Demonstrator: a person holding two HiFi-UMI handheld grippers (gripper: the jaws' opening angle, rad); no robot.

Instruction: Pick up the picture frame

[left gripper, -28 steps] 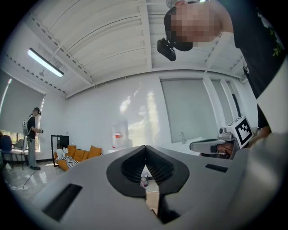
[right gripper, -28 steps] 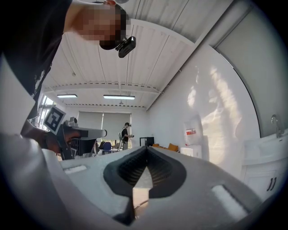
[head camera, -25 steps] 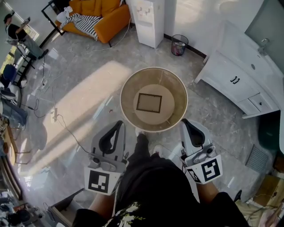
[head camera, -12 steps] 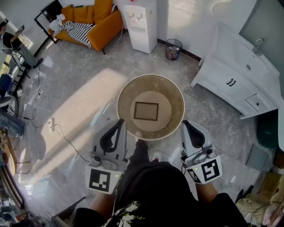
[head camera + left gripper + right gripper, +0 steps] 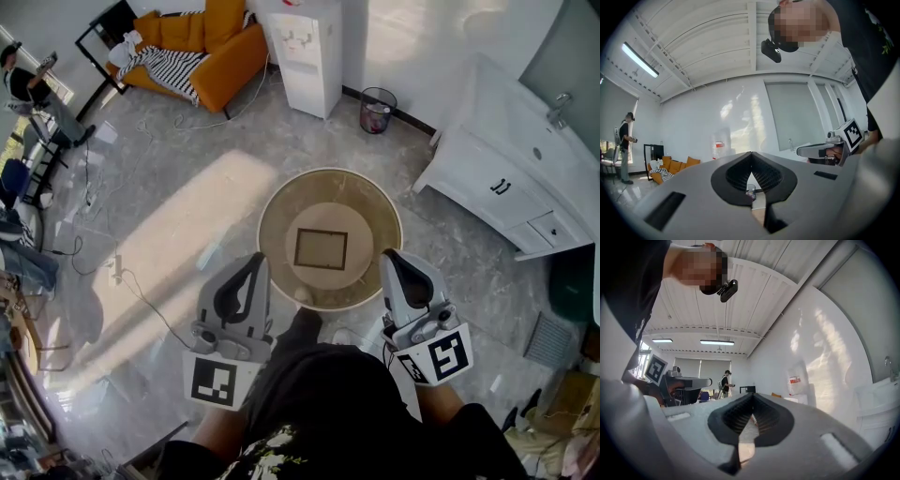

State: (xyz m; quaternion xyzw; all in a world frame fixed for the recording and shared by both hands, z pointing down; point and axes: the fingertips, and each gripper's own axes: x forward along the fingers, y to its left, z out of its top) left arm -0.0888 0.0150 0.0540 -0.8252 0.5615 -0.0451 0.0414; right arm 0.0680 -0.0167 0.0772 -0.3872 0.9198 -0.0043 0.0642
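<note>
Both the left gripper (image 5: 253,264) and right gripper (image 5: 390,260) are closed and empty, near the round beige table (image 5: 370,202) bearing a dark-rimmed rectangular picture frame (image 5: 321,248).

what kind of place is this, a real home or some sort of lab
Likely a lab or studio staged like a home: an orange sofa, a water dispenser and a sink cabinet share one open floor, with loose cables trailing across it.

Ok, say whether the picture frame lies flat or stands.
Flat: the picture frame shows its whole rectangle from above, on the round table.
</note>
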